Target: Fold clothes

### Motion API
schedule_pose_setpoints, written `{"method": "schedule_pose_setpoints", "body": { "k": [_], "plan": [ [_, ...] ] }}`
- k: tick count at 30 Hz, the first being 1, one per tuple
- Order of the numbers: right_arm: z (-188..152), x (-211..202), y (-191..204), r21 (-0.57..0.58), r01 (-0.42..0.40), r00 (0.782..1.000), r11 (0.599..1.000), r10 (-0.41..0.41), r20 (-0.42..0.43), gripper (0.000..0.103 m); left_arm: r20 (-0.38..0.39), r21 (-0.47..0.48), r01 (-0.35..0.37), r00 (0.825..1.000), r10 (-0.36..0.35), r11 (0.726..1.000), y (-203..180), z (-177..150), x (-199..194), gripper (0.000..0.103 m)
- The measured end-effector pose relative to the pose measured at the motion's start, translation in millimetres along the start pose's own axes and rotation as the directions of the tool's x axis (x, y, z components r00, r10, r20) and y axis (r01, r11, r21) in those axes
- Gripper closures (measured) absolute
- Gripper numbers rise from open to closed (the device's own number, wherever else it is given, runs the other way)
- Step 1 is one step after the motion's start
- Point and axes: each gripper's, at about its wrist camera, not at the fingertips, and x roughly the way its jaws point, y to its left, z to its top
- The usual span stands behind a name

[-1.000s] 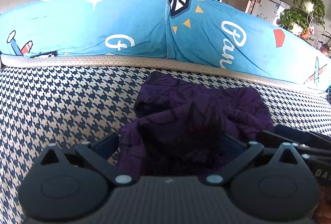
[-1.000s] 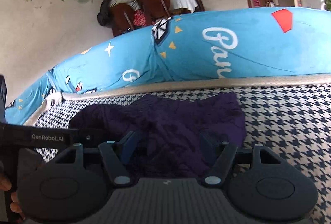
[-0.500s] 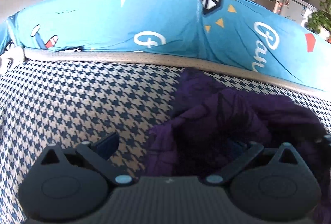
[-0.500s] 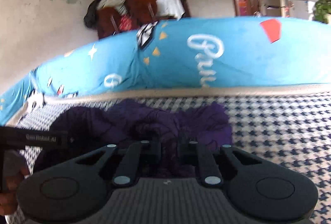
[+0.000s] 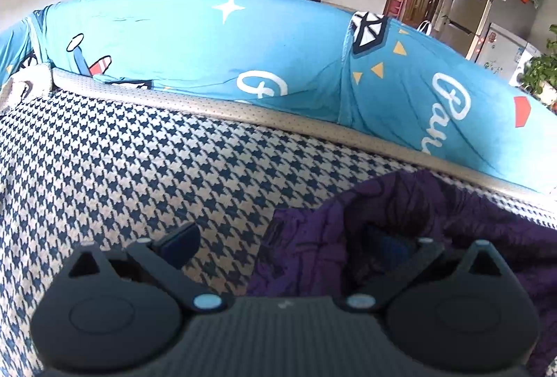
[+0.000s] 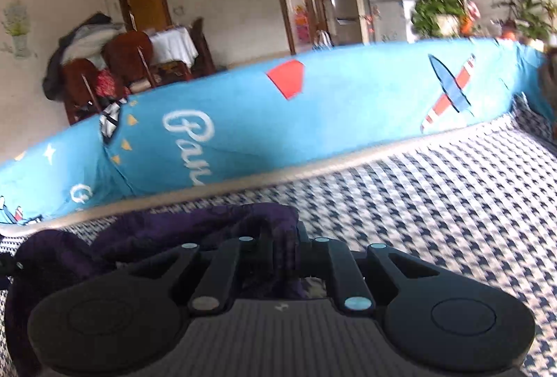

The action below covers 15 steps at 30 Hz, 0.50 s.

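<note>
While my left gripper [image 5: 289, 241] hangs low over the houndstooth sofa cover [image 5: 146, 161], its jaws stand spread wide: the left finger [image 5: 179, 239] shows bare above the check pattern, and the right one is sunk in the folds of the purple garment [image 5: 410, 223], pressing on nothing that I can see. That garment lies bunched on the seat, just in front of the pale piping [image 5: 264, 114] and the blue printed backrest cover [image 5: 243, 46], and it fills the lower right of my left view. Moving right, my right gripper [image 6: 283, 249] has its jaws drawn nearly together and closing, with a ridge of the same purple cloth pinched between them; the fabric stands up in a fold at the fingertips and trails off to the left across the seat. Right of that pinch, the check cover runs bare to the sofa's far end. No basket, box or other container shows in either view; the garment rests on the open seat.
</note>
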Motion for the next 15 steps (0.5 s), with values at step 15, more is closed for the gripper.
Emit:
{"method": "schedule_pose_setpoints", "body": {
  "k": [15],
  "plan": [
    [-3,-14,-25,-0.031,-0.043,0.998,0.999,0.041,-0.054,0.059,0.038,0.105,0.116,0.992,-0.12,0.988,-40,-3,-4,0.0]
  ]
}}
